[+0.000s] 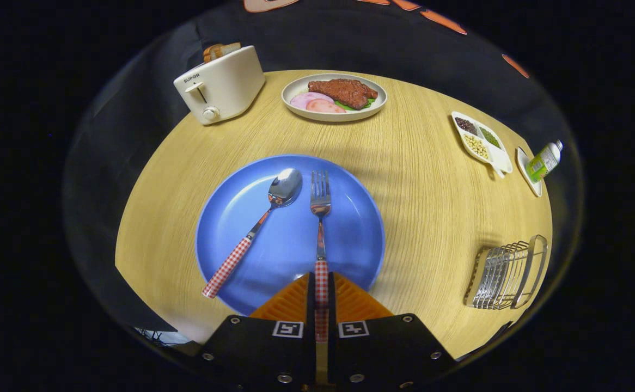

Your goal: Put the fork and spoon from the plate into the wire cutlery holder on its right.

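A blue plate (350, 228) lies on the wooden table just ahead of my fingers. On it rest a spoon (257, 228) and a fork (320, 218), both with red-and-white checked handles. The spoon lies slanted on the plate's left half, its handle end over the near rim. The fork points straight away from me, and its handle runs back between my two fingers. My gripper (321, 280) is shut on the fork's handle, both fingers pressed against it. The wire cutlery holder (505, 275) stands to the right of the plate, near the table's right edge.
A white toaster (220, 87) with bread stands at the far left. A plate of meat and ham (334, 97) sits beyond the blue plate. At the far right are a divided dish of beans (481, 142) and a small bottle (543, 160) on a saucer.
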